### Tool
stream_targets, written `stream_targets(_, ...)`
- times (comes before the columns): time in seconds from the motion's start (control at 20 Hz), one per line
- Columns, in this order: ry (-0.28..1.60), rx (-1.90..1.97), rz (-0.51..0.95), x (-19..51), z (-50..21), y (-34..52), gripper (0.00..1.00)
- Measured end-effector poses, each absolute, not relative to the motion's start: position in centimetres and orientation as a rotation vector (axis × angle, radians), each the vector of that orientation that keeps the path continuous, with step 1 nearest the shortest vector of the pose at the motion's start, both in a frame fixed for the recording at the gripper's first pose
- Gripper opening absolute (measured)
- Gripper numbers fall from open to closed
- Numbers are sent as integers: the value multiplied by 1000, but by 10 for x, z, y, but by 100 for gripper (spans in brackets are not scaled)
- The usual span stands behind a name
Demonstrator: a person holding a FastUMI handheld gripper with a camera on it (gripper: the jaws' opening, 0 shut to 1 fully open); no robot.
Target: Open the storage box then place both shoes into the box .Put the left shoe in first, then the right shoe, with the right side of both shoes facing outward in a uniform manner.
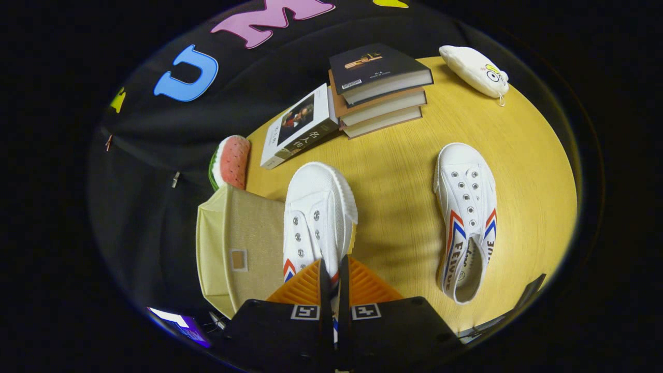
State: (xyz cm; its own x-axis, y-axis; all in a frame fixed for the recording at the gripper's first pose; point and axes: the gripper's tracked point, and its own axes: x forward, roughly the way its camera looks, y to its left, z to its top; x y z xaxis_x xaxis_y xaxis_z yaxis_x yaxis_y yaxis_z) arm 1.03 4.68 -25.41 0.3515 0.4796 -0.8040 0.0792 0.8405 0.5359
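The jaws of the gripper (334, 274) are being pressed nearly closed on the side wall of a white shoe (317, 217), which is being held above the beige box (233, 248). The thin pinch is risking a slip or twist, spoiling its facing; the other shoe (467, 217) is lying on the table (393, 181).

The gripper (334, 272) has its two fingers pinched close on the heel side of a white shoe (317, 217), toe pointing away, held above the beige storage box (233, 248); the second white shoe (467, 217) lies well apart on the yellow table (393, 197). Beyond them sit a book stack (380, 88), a leaning book (298, 127), a watermelon-slice toy (230, 161) and a white pouch (474, 70).
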Motion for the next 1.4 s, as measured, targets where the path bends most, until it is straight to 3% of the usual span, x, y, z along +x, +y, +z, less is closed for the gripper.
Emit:
stream_targets(0.8, 1075, 761, 449, 11, -89, 129, 8)
stream_targets(1.05, 1068, 777, 519, 16, -72, 175, 7)
stream_targets(1.4, 1111, 727, 540, 9, -101, 251, 7)
